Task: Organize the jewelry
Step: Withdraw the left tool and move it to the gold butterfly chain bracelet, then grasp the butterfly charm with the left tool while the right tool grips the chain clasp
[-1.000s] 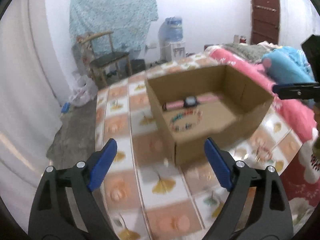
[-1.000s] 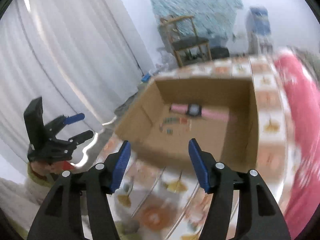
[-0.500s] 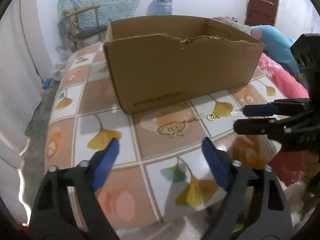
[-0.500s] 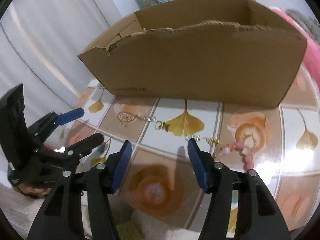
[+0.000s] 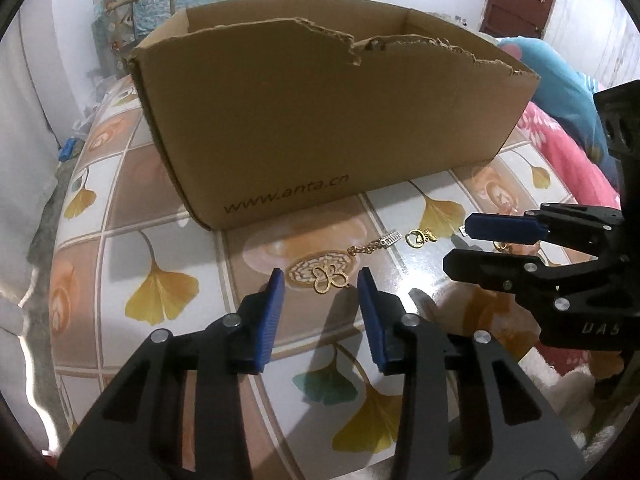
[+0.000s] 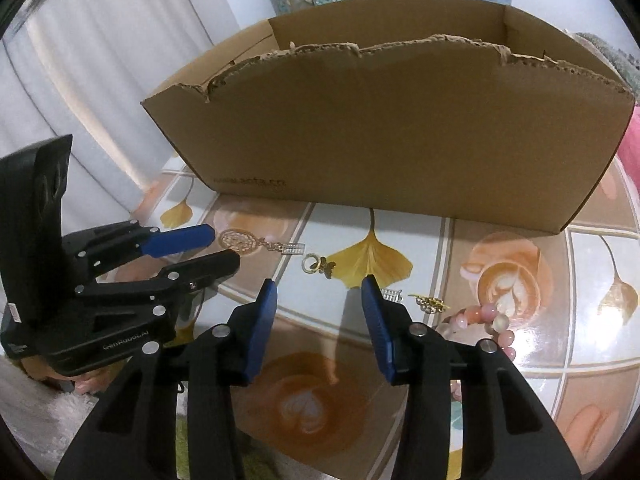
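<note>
Beside the box (image 5: 320, 120), I am closing the left gripper (image 5: 320, 280) around the pendant (image 5: 324, 276) with narrowing jaws, the right gripper (image 6: 318, 294) half-open over nothing, while most jewelry is lying unsorted on the worktop (image 5: 160, 248).

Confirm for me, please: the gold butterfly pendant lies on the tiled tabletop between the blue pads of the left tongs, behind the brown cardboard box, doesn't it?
Not quite. The gold butterfly pendant lies in front of the brown cardboard box, on the side nearer the camera, not behind it. The rest holds: it rests on the tiled tabletop between the blue pads of the left tongs, which have just been closing without yet pressing it. The left wrist view shows this.
</note>
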Tool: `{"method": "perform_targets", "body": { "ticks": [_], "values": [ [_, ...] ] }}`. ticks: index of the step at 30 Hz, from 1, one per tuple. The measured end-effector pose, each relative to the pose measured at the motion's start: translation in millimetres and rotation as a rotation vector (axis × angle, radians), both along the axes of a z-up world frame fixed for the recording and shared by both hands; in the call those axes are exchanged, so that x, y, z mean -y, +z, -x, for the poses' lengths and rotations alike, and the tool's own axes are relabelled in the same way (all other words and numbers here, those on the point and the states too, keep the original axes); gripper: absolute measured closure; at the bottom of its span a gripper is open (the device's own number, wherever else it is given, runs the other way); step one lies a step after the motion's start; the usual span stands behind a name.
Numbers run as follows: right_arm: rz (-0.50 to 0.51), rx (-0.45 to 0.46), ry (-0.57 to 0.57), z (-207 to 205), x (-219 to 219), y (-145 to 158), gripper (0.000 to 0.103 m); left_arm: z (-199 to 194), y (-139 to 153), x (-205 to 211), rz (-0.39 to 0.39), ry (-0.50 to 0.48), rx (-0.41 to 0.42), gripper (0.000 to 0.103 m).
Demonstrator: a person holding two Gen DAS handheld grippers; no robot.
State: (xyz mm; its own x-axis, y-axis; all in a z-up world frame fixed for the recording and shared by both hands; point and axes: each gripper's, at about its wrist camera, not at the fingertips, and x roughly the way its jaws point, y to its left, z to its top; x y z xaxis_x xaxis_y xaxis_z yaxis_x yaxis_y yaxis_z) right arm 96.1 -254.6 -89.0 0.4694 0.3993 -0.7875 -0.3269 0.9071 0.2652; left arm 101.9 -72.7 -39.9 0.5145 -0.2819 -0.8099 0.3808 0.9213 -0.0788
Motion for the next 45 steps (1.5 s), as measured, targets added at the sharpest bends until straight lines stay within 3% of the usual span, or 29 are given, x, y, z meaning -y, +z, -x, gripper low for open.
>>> {"method": "perform_targets", "body": {
  "ticks": [3,7,12,18,20,36,38,45],
  "values": [
    [0.007,0.005,0.001,1.6,-1.0,0.2,0.06,-0.8,0.3,6.2,-0.028,-0.01,-0.001,0.068],
    [0.024,0.022,0.004,4.3,-2.7,0.9,0.06,-0.5,-2.1,18.4,-0.103,-0.024,0.017,0.08],
    [0.028,0.031,0.0,5.6,-2.2,1.4,0.06,-3.5,-1.1,24.9,-0.127,-0.023,-0.009,0.082],
    [0.018,0.038,-0.022,4.8,4.5,5.1,0.06,-8.8,-1.2,25.2,-0.122,-0.017,-0.037,0.082],
    [0.017,0.041,-0.025,4.9,7.0,6.9,0.06,-8.2,-1.1,26.4,-0.12,-0.022,-0.042,0.087],
    [0.056,0.042,-0.001,-2.4,-4.5,7.1,0.06,-3.8,2.1,10.8,-0.063,-0.065,-0.038,0.087],
    [0.069,0.037,0.009,-3.7,-8.7,5.4,0.067,-3.5,2.4,11.2,-0.064,-0.07,-0.035,0.087],
    [0.124,0.036,0.031,-7.5,-21.0,2.4,0.075,-2.1,2.3,11.0,-0.071,-0.082,-0.029,0.087]
  ]
}}
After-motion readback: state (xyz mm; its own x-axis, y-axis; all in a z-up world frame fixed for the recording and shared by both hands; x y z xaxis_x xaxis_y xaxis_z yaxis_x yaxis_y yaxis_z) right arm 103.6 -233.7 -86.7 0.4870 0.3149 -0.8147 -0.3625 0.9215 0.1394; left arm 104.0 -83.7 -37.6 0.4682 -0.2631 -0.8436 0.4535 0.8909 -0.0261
